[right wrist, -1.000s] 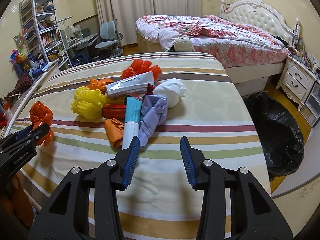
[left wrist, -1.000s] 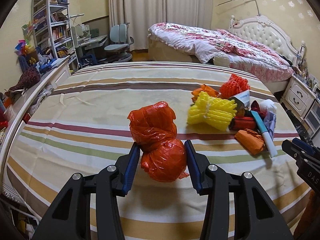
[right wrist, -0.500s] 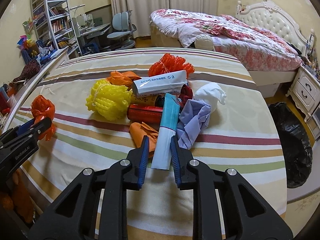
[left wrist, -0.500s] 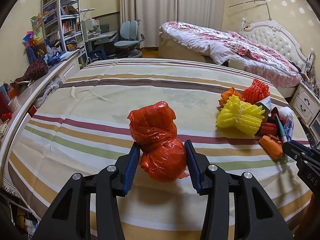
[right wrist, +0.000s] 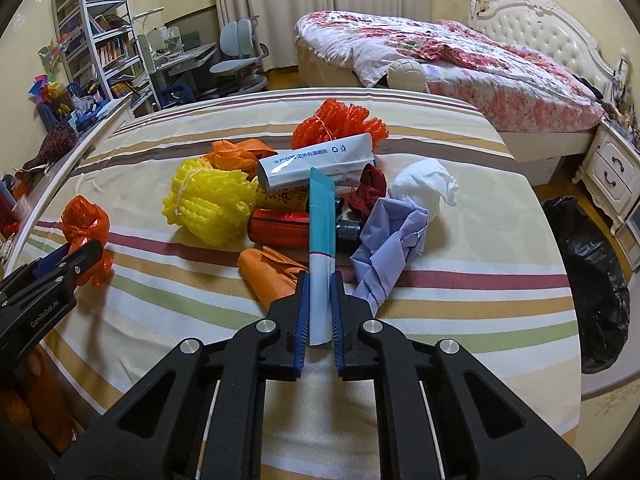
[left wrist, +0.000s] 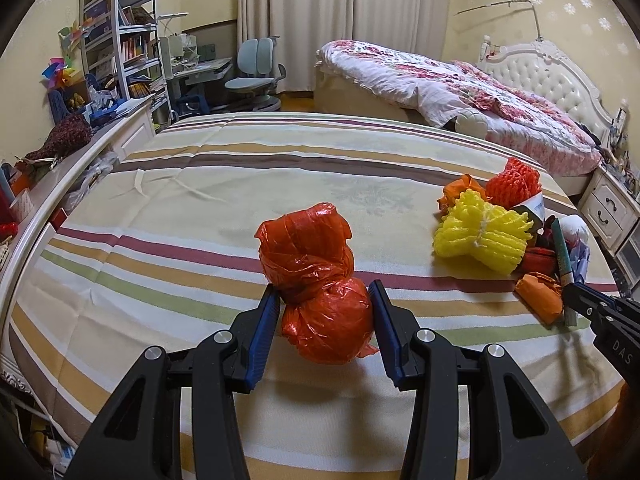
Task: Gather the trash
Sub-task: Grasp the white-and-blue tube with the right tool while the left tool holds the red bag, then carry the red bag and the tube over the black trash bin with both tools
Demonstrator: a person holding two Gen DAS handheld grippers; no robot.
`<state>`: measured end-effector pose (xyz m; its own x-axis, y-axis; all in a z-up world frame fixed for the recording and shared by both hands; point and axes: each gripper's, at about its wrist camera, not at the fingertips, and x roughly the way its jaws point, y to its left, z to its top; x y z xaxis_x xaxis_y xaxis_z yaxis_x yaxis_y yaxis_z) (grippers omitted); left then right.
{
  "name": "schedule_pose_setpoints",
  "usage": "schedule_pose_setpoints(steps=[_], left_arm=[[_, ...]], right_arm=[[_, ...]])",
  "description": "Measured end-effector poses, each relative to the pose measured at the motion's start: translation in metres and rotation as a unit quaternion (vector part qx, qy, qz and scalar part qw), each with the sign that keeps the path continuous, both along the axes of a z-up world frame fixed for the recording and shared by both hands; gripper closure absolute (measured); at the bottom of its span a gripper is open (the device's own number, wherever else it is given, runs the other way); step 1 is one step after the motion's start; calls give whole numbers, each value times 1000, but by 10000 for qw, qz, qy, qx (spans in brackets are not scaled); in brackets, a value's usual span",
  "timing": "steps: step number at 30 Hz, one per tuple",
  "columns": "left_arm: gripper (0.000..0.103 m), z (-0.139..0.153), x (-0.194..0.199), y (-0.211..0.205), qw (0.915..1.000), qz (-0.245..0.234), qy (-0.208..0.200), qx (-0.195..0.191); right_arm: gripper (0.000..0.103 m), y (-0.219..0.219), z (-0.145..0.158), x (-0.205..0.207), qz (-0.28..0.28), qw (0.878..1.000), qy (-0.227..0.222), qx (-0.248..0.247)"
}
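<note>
Teal tube (right wrist: 321,240) – near end pinched between right gripper (right wrist: 320,312) fingers (right wrist: 301,316)

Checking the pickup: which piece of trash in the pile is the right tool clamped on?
The teal-and-white tube, its white end between the right tool pads.

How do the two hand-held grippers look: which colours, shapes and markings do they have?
Both are alike. The left hand-held gripper and the right hand-held gripper have matte black, angular arms with cut-out openings, round silver bolts, and ribbed blue pads inside each finger. White lettering marks their sides. No cables or sleeves show.
</note>
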<state>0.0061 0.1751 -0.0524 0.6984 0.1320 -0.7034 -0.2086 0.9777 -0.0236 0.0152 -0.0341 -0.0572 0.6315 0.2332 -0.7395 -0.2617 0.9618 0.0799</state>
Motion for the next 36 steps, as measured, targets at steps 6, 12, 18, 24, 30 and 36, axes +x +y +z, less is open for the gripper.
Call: schedule_pose_setpoints(steps=[6, 12, 18, 24, 30, 36], left_arm=[[57, 2, -1, -5, 10000, -38, -37, 13], [57, 11, -7, -17, 9998, -107, -134, 27], [57, 24, -9, -38, 9990, -328, -287, -73], [57, 37, -7, -77, 9961, -731, -482, -94], [57, 48, 2, -123, 9903, -1223, -635, -169], [57, 54, 23, -172, 9823, -1743, -639, -243]], right_arm=[[98, -1, 3, -5, 28, 10000, -72, 12], [98, -7, 13, -15, 40, 9997, -229, 69], [98, -28, 30, -25, -123, 9987, -456, 183], [98, -59, 41, -29, -448, 9966, -650, 224], [98, -104, 47, -27, -949, 9919, -802, 261], [98, -154, 48, -21, -1480, 9843, -937, 223]])
